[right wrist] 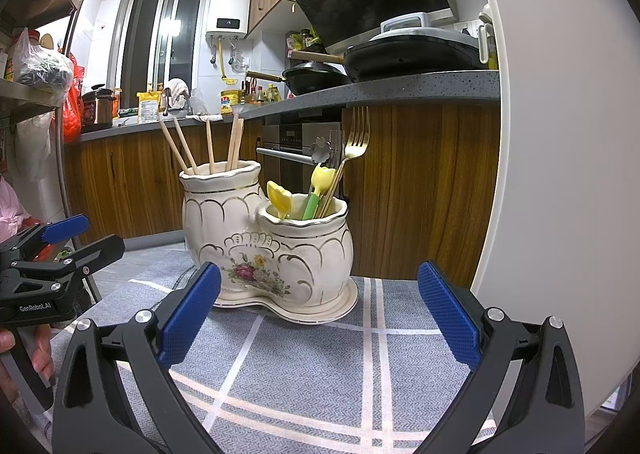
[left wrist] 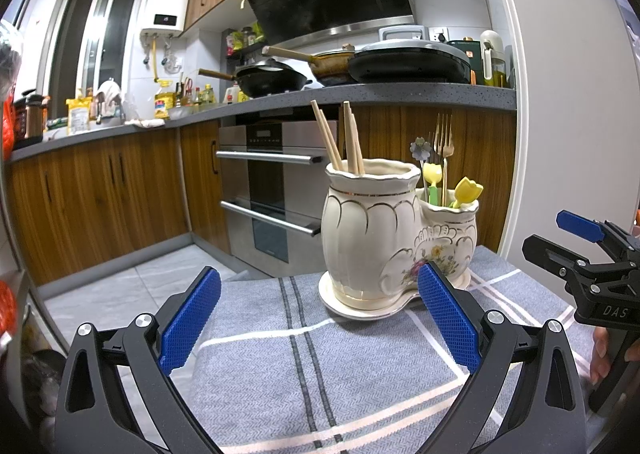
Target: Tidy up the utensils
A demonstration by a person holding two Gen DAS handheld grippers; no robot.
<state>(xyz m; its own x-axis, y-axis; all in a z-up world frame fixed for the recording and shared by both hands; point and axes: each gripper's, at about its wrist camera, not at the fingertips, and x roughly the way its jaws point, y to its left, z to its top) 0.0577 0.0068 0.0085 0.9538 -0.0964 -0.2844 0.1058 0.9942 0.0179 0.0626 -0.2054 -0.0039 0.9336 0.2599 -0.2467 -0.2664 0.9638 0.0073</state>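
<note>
A: Cream china, gold trim, a painted flower spray: that is the holder point(right wrist: 266, 238), two joined pots on a matching saucer point(right wrist: 320, 314), standing on the grey striped cloth point(right wrist: 304, 370).

B: What sits in each pot?

A: The taller pot holds the wooden chopsticks point(right wrist: 210, 146). The shorter one holds gold forks point(right wrist: 354, 142), two yellow tulip-topped spoons point(right wrist: 280, 196) and a grey flower-topped piece.

B: And the grippers?

A: The left gripper point(left wrist: 318, 318) has its blue pads wide apart, nothing between them, low over the cloth just before the holder. The right gripper point(right wrist: 318, 318) is the same: jaws spread, empty, facing the shorter pot.

B: Behind?

A: Wooden cabinets point(left wrist: 100, 190), an oven point(left wrist: 272, 182), pans on the counter point(left wrist: 420, 96).
</note>
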